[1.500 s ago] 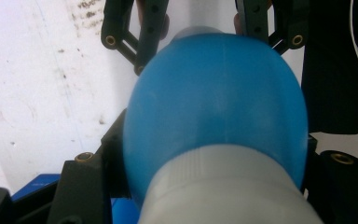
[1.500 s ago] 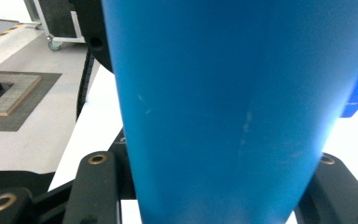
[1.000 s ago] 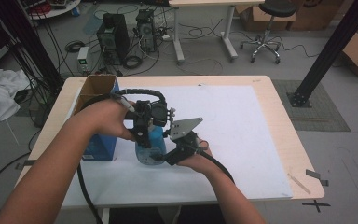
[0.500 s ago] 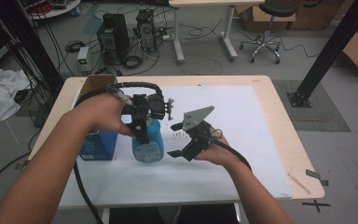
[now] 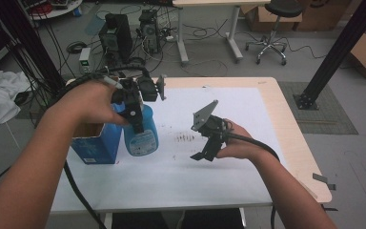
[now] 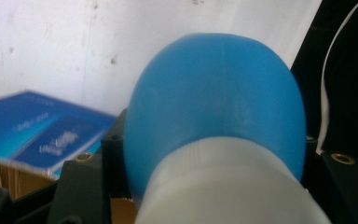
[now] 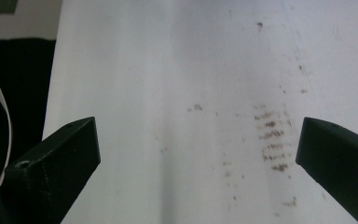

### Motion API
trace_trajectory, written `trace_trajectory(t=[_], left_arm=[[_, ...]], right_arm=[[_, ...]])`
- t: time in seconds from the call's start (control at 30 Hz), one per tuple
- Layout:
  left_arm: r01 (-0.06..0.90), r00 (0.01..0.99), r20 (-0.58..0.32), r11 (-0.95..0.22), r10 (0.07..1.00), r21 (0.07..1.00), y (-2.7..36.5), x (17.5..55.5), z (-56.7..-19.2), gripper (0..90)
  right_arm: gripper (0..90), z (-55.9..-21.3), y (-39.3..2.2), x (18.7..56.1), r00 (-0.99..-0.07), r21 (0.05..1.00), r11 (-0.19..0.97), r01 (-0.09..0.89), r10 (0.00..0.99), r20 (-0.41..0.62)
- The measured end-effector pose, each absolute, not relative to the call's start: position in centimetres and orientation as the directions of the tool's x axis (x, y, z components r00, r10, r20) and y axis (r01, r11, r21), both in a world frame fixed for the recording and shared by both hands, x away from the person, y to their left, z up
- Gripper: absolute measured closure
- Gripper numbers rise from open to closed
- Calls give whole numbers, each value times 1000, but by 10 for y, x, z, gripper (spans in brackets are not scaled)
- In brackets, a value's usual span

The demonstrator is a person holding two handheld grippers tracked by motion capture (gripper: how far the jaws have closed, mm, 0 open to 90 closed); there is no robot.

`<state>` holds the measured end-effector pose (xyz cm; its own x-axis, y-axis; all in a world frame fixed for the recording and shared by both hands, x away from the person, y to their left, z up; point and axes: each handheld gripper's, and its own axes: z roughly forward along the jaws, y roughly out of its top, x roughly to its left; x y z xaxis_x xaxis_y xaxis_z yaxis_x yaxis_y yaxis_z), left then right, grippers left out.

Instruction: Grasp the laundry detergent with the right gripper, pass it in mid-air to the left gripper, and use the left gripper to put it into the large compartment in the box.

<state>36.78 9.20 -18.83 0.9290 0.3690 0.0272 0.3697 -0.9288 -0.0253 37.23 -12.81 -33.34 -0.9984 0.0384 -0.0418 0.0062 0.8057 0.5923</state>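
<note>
Beside the blue box [image 5: 95, 143], the left gripper [image 5: 136, 114] clamps a blue bottle [image 5: 141, 136], label unreadable.

A rounded blue plastic bottle [image 5: 141, 136] with a white neck and a pale label on its front is seen in the high view, held upright by its top and lifted clear of the white table sheet. It is placed just beside an open blue cardboard box [image 5: 96, 145], at that box's right; whether the two touch cannot be told. In the left gripper view, the bottle's smooth blue shoulder [image 6: 216, 105] and white collar are shown close up, with the box's blue printed flap [image 6: 42, 130] seen at the lower left.
</note>
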Motion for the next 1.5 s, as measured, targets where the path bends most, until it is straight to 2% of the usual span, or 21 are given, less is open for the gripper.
trace_trajectory(t=[0.1, 0.13, 0.17, 0.2, 0.27, 0.43, 0.57, 0.8, 0.97, 1.0, 1.17, 1.27, 1.5], left_arm=[[457, 890, 28, -890, 456, -19, 98, 371, -177, 385], [457, 890, 28, -890, 456, -19, 98, 371, -177, 385], [511, 859, 32, -860, 511, -10, 103, 374, -169, 385], [511, 859, 32, -860, 511, -10, 103, 374, -169, 385], [596, 803, 32, -803, 595, 1, 111, 379, -157, 385], [667, 744, 30, -744, 668, 25, 123, 383, -141, 385], [769, 638, 15, -638, 770, 40, 138, 388, -124, 385], [832, 553, 27, -554, 833, 32, 153, 391, -105, 385], [908, 419, 13, -419, 908, 11, 172, 397, -96, 385], [908, 419, 13, -419, 908, 11, 172, 397, -96, 385], [959, 281, -10, -281, 960, 31, 194, 403, -89, 385], [969, 246, -8, -246, 969, 30, 201, 405, -87, 385], [996, 82, 6, -82, 997, 44, 230, 415, -85, 385]], right_arm=[[0, -328, -131, 374, -998, 549, 836, 1, 34, -51], [0, -328, -131, 374, -998, 549, 836, 1, 34, -51], [0, -325, -134, 376, -998, 519, 855, -1, 35, -60], [0, -325, -134, 376, -998, 519, 855, -1, 35, -60], [0, -323, -139, 379, -997, 487, 873, -4, 37, -74], [0, -324, -146, 383, -996, 447, 895, 8, 44, -71], [0, -325, -149, 385, -997, 401, 916, 6, 36, -69], [0, -327, -149, 386, -998, 351, 936, -10, 13, -64], [0, -326, -148, 388, -998, 332, 943, -19, 2, -63], [0, -326, -148, 388, -998, 332, 943, -19, 2, -63], [0, -327, -148, 389, -998, 323, 946, -30, -11, -59], [0, -329, -148, 390, -998, 311, 950, -29, -12, -57], [0, -330, -151, 391, -999, 306, 952, -25, -9, -52]])
